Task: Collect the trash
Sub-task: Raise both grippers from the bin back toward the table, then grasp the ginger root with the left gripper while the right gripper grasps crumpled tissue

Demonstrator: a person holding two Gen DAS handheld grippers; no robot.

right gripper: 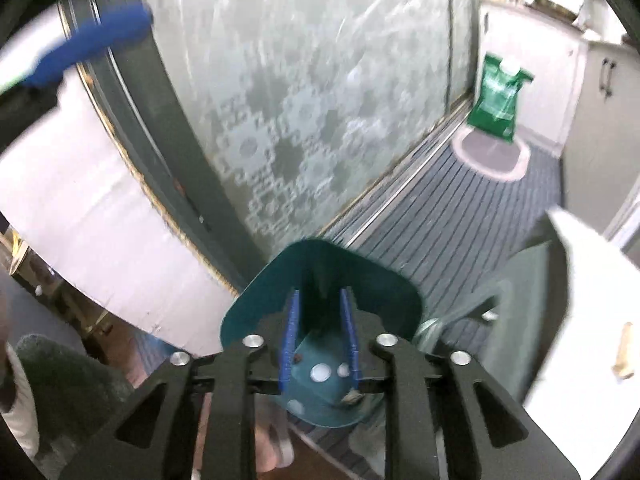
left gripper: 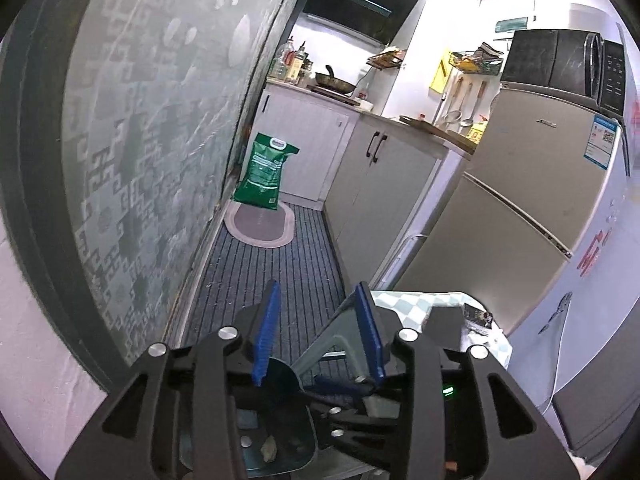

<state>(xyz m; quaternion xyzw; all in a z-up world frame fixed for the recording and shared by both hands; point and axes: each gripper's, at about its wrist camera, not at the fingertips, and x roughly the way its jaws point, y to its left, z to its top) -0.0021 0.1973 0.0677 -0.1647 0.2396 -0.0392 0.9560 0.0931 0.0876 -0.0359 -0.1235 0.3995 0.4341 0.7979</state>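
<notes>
My right gripper (right gripper: 320,334) is shut on the upright handle of a teal dustpan (right gripper: 256,300), which it holds in the air. Small bits of trash (right gripper: 352,396) and white spots lie in the pan. In the left wrist view the same dustpan (left gripper: 280,440) shows below my left gripper (left gripper: 320,328), with crumbs of trash (left gripper: 269,449) in it. My left gripper is open and empty, above the striped floor mat (left gripper: 280,272). One blue finger (right gripper: 92,40) of the left gripper shows blurred at the upper left of the right wrist view.
A frosted sliding door (left gripper: 160,120) runs along the left. A green bag (left gripper: 266,170) stands on an oval mat (left gripper: 260,226) at the far end. Cabinets (left gripper: 380,192) and a fridge (left gripper: 520,208) line the right. A checked cloth (left gripper: 404,306) covers a surface at the right.
</notes>
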